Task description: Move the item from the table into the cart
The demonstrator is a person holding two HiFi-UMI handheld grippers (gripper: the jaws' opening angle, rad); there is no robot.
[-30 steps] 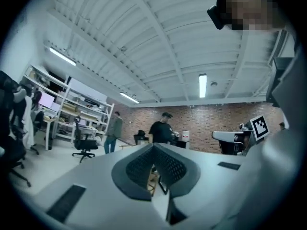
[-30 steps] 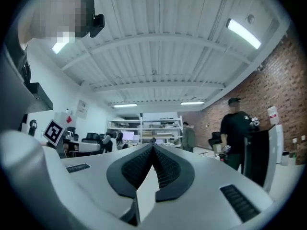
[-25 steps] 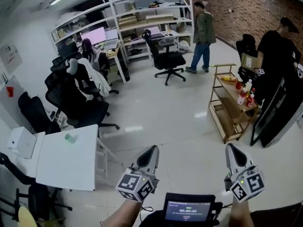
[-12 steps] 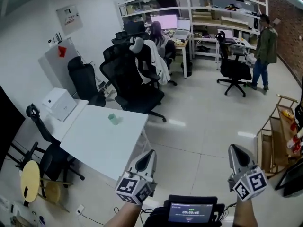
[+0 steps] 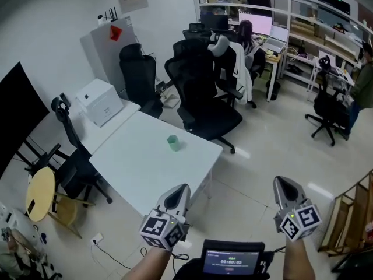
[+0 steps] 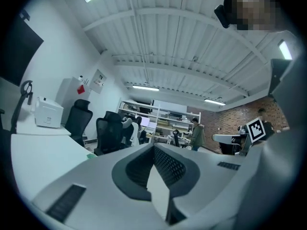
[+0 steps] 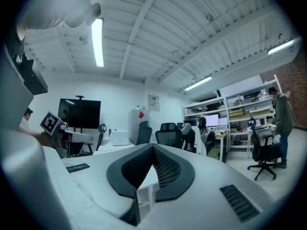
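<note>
The left gripper [image 5: 180,189] has its jaws pressed together with nothing between them, which the left gripper view shows as one closed seam. The right gripper [image 5: 282,183] is the same, jaws closed and empty. Both sit low in the head view, the left at lower centre and the right at lower right, each with its marker cube nearest the camera and its tip pointing up the frame. Between them, at the bottom edge, is a small dark device [image 5: 231,261] with a lit screen. Just above the left gripper's tip is the near corner of a white table [image 5: 140,171], which runs toward the upper left of the frame. The item on it is a small green cup [image 5: 173,143], pale and slightly see-through, standing upright and alone near the table's right edge, well apart from both grippers. At the table's far end, in the upper left, is a white box-shaped machine [image 5: 100,101]. The cart [image 5: 348,217] is a light wooden frame cut off by the lower right edge of the frame, beyond the right gripper and far from the cup; what lies on its shelves cannot be made out. Black office chairs [image 5: 204,92] cluster above the table at upper centre, with a seated person [image 5: 245,32] at a lit monitor behind them. A round yellow stool [image 5: 39,185] stands at the left edge.
</note>
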